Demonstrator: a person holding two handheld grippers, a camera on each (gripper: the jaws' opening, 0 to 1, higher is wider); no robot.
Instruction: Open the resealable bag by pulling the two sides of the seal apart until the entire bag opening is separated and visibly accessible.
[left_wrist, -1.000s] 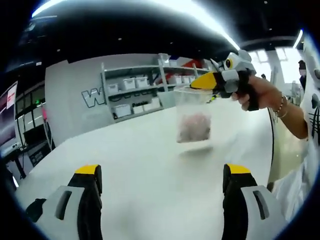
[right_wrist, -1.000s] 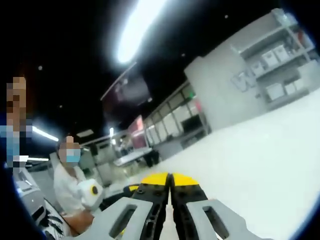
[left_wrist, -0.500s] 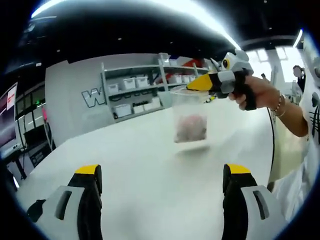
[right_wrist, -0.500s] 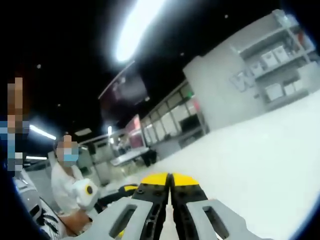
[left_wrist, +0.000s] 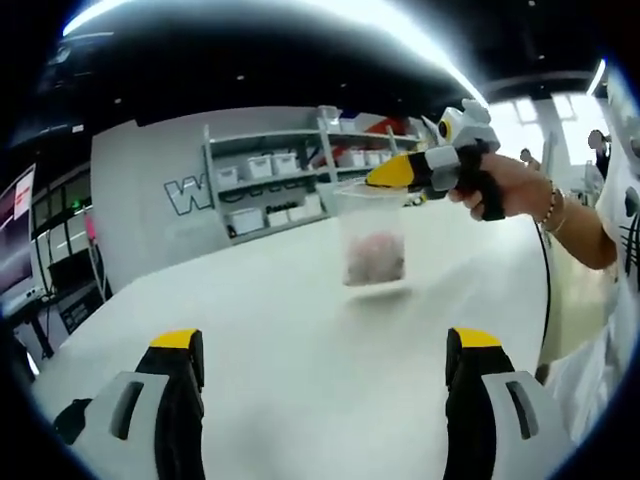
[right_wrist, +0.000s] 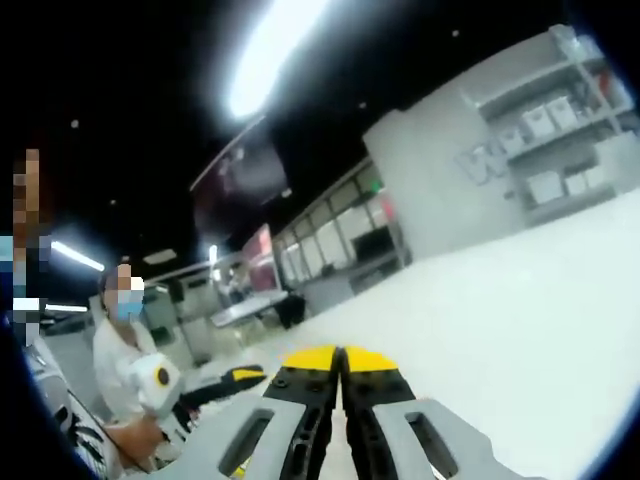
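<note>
Change: since a second ago the right gripper and the bag it carries have shifted leftward in the left gripper view; the bag hangs slightly higher; left jaws unchanged
Right gripper: grey body with yellow tips, held in a person's hand; tips pressed together, pinching the top edge of the bag; in the right gripper view its two yellow tips meet with no gap
Bag: clear plastic resealable bag with a pinkish clump in its bottom; hangs upright from the right gripper, lifted off the table; blurred, so whether the seal is parted cannot be told
Left gripper: jaws spread wide, nothing between them; well below and short of the bag
Table: broad white table top under the bag
Background: grey wall shelves with white bins
</note>
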